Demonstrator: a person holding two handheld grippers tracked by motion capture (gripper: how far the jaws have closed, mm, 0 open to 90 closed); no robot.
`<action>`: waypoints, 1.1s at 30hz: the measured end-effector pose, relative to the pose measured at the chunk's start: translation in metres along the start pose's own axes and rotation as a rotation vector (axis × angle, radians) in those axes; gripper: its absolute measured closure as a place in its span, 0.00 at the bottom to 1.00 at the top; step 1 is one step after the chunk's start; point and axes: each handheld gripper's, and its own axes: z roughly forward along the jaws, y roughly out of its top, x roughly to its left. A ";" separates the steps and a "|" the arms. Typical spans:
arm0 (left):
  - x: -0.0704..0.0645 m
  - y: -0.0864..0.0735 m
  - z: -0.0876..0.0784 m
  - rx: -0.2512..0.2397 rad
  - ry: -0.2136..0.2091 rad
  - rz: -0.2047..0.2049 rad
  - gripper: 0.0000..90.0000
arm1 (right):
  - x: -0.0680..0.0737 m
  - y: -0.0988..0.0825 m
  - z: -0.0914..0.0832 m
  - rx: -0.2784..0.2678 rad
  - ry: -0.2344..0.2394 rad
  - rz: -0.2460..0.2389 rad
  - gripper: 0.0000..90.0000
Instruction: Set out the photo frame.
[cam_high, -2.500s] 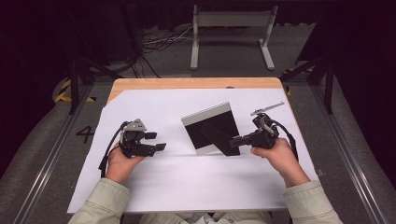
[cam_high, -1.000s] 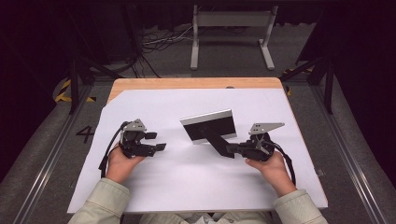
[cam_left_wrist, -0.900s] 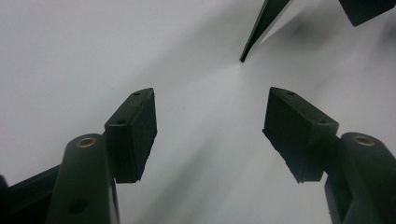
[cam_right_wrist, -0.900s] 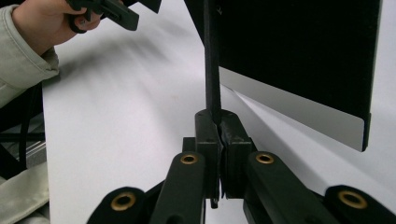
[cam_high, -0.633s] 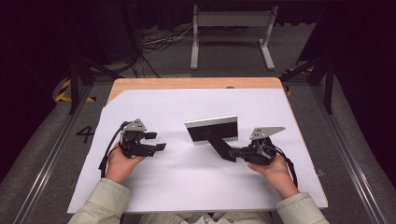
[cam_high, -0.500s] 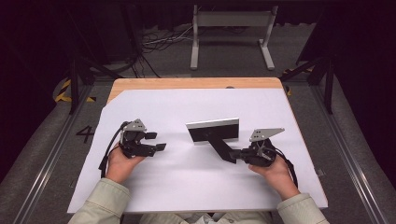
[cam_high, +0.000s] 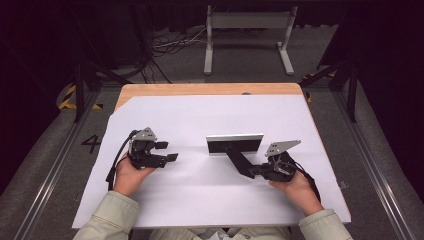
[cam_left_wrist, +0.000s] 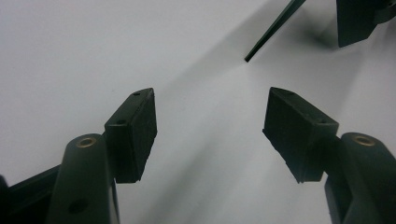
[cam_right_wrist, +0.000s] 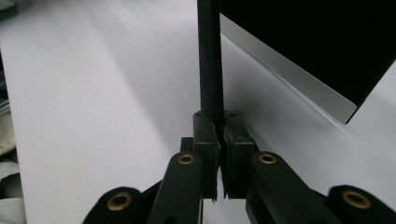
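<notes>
White paper sheet (cam_high: 190, 120) covers the wooden table (cam_high: 200, 89); on it a thin black panel with a silver edge (cam_high: 235, 145) stands between the grippers, its black strip (cam_high: 239, 161) running to the right gripper (cam_high: 255, 171). Left gripper (cam_left_wrist: 210, 126) gapes empty, the strip's tip (cam_left_wrist: 273, 30) beyond. Right gripper's (cam_right_wrist: 218, 140) pads pinch the strip (cam_right_wrist: 209, 60); panel (cam_right_wrist: 317, 46) just beyond.

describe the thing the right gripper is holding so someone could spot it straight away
Start from the white sheet that covers the wooden table; right of its middle stands a flat black panel with a pale silver edge. A thin black strip runs from it toward the person, and the right gripper is shut on that strip's end. It is the lone dark slab on the sheet, well apart from the open left gripper.
</notes>
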 end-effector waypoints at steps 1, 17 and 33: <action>0.000 0.000 0.000 0.000 0.000 0.000 0.39 | 0.000 0.000 0.000 0.009 -0.004 -0.001 0.96; -0.002 0.002 0.001 0.003 -0.005 0.003 0.39 | 0.005 -0.002 0.005 0.074 -0.065 -0.041 0.92; -0.007 0.008 0.002 -0.005 -0.012 0.020 0.45 | 0.008 -0.006 -0.019 -0.007 -0.094 -0.017 0.82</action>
